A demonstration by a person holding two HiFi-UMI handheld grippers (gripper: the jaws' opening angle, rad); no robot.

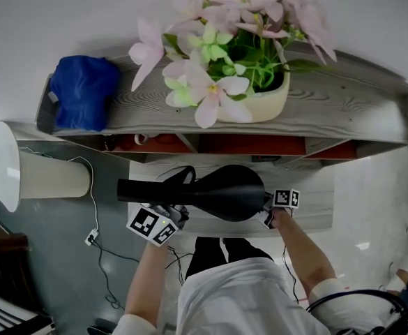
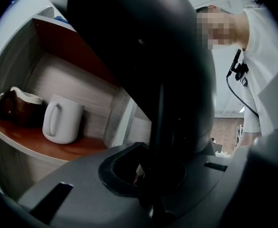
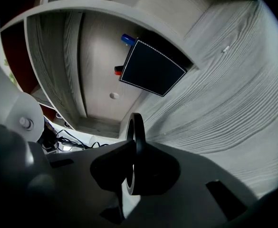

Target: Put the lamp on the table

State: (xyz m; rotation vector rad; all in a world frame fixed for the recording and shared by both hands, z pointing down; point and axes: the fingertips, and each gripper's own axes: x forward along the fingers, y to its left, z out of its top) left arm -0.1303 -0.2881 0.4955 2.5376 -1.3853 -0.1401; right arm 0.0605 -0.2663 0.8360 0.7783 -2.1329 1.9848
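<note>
A black lamp (image 1: 224, 190) with a dome shade hangs on its side in front of the grey wooden table (image 1: 343, 103), level with the lower shelf (image 1: 319, 204). My left gripper (image 1: 170, 211) is shut on the lamp's thin stem (image 2: 157, 127), and the dark shade (image 2: 143, 46) fills the left gripper view above the left gripper (image 2: 155, 175). At the shade's other end, my right gripper (image 1: 266, 211) is shut on a black ring (image 3: 138, 141). In the right gripper view the right gripper (image 3: 131, 172) points at the grey wooden board (image 3: 224, 103).
A flower pot (image 1: 259, 100) and a blue cloth (image 1: 81, 89) stand on the table top. A white mug (image 2: 60, 120) and a brown jug (image 2: 13, 106) sit in a shelf compartment. A white lamp (image 1: 8, 166) and cables (image 1: 95, 236) lie at the left. A dark square pad (image 3: 150, 68) hangs under the shelf.
</note>
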